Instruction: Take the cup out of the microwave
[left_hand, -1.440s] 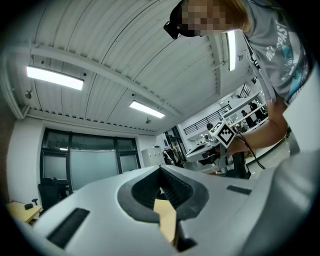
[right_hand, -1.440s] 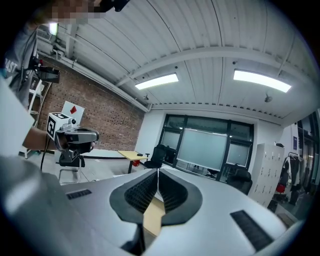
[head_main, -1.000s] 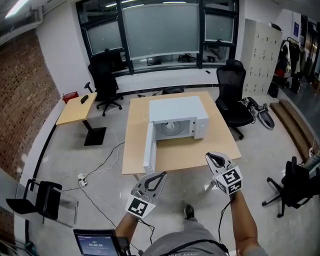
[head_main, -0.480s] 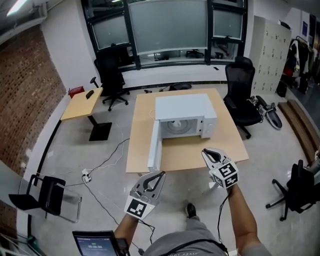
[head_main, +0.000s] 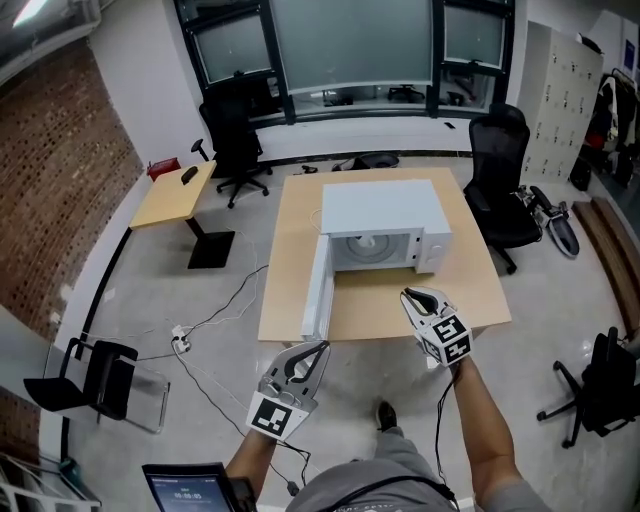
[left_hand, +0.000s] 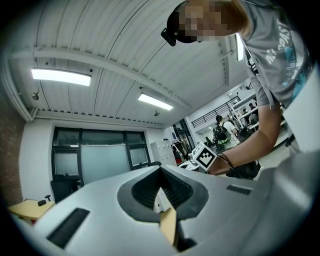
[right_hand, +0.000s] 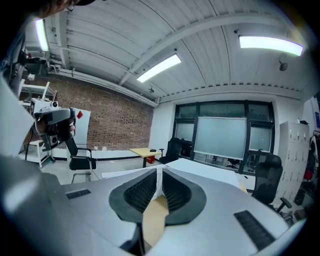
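A white microwave (head_main: 385, 212) stands on the wooden table (head_main: 290, 250) with its door (head_main: 318, 290) swung open to the left. Inside the cavity a small pale shape (head_main: 367, 241) shows; it is too small to tell whether it is the cup. My right gripper (head_main: 408, 295) is shut and empty, over the table's front edge, right of the door. My left gripper (head_main: 318, 348) is shut and empty, lower, over the floor short of the table. In the gripper views the left gripper (left_hand: 160, 172) and right gripper (right_hand: 160, 170) both have their jaws meeting.
Black office chairs (head_main: 238, 140) (head_main: 500, 185) stand behind and right of the table. A small desk (head_main: 175, 195) is at the left, with cables (head_main: 215, 320) on the floor. Another chair (head_main: 100, 385) is at the lower left, and one more (head_main: 600, 395) at the lower right.
The whole view has come closer to the table. My right gripper has moved forward to the table's front edge, and the left gripper has followed a little.
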